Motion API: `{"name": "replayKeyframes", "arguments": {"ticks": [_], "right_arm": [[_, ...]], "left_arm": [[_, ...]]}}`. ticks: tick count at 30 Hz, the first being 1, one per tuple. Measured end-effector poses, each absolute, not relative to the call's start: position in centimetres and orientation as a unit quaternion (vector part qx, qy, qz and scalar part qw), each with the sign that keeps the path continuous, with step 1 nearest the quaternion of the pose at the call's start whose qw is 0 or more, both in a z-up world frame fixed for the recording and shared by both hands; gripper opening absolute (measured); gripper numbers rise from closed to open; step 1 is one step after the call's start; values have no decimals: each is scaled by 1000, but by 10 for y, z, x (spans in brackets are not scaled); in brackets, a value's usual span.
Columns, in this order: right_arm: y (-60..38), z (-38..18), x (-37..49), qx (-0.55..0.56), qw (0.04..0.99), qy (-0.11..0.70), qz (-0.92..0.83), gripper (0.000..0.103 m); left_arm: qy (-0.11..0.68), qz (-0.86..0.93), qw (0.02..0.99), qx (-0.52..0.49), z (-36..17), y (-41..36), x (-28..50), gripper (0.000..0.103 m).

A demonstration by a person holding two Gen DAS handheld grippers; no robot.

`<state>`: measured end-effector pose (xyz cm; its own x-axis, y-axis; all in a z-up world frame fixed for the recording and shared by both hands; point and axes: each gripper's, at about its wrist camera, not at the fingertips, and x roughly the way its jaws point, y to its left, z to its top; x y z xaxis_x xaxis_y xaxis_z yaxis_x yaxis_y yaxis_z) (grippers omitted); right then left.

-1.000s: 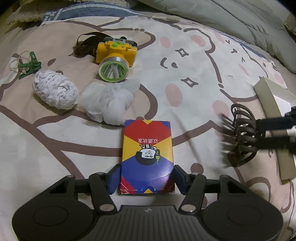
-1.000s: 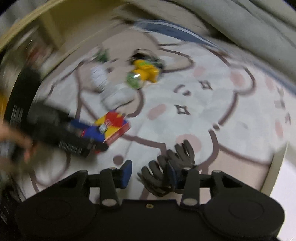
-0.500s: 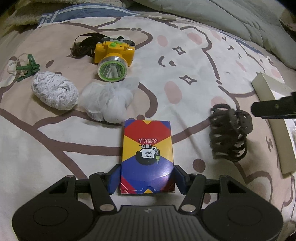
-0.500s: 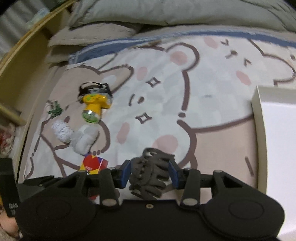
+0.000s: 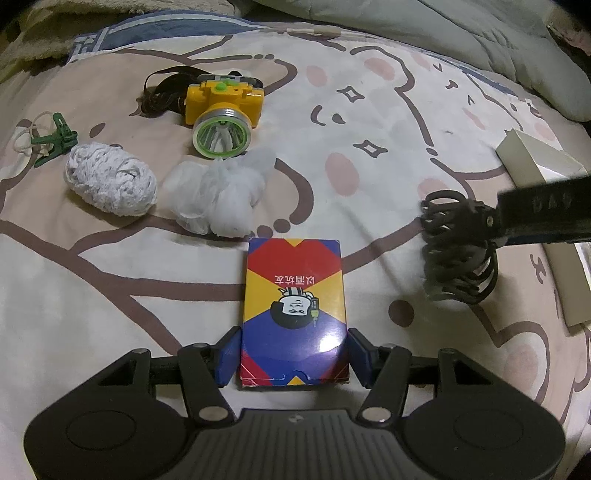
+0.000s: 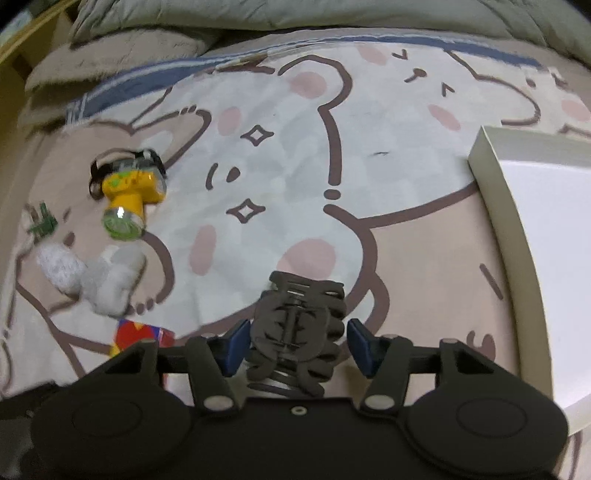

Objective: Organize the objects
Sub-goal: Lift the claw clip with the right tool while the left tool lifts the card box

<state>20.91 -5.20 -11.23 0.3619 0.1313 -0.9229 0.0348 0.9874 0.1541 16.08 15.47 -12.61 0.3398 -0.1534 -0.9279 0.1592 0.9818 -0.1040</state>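
Note:
A red, yellow and blue card box (image 5: pixel 294 306) lies on the bed sheet. My left gripper (image 5: pixel 293 356) is shut on its near end, a blue pad at each side. A dark claw hair clip (image 6: pixel 297 328) sits between the fingers of my right gripper (image 6: pixel 297 345), whose jaws stand apart with gaps on both sides of the clip. The clip (image 5: pixel 456 251) and the right gripper's black body (image 5: pixel 543 210) show at the right of the left wrist view. A white box (image 6: pixel 546 236) lies to the right.
On the sheet are a yellow headlamp (image 5: pixel 222 110), a white yarn bundle (image 5: pixel 110 182), a white mesh ball (image 5: pixel 219 197) and a green clip (image 5: pixel 55 138). A grey quilt (image 5: pixel 443 26) lies along the far edge.
My right gripper has opened around the hair clip, which now rests lower on the sheet. My left gripper has stayed shut on the card box.

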Motion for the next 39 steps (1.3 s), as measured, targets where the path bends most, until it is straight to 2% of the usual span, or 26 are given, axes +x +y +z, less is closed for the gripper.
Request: {"name": "replayKeyframes", "arguments": {"ticks": [2, 9, 20, 25, 28, 31, 34, 39], "right_arm": [[-48, -114, 207, 52, 825, 561, 48, 47], [-34, -109, 200, -95, 832, 529, 134, 46], [-50, -106, 180, -229, 791, 493, 281, 46], [-60, -106, 177, -236, 791, 483, 291, 47], [-65, -108, 181, -202, 804, 494, 264, 47], [-70, -107, 187, -142, 816, 513, 224, 54], [-74, -110, 192, -100, 820, 531, 189, 45], [-65, -103, 187, -142, 826, 511, 192, 45]], "left_arm": [[566, -93, 819, -1, -127, 156, 161, 61], [568, -74, 819, -26, -128, 159, 163, 62], [566, -34, 823, -33, -133, 149, 172, 62], [561, -28, 827, -23, -133, 145, 173, 61], [559, -26, 828, -19, -133, 144, 172, 61], [558, -25, 829, -17, -132, 144, 171, 61], [556, -25, 831, -16, -130, 144, 170, 61], [550, -21, 835, -24, -123, 146, 168, 60]]}}
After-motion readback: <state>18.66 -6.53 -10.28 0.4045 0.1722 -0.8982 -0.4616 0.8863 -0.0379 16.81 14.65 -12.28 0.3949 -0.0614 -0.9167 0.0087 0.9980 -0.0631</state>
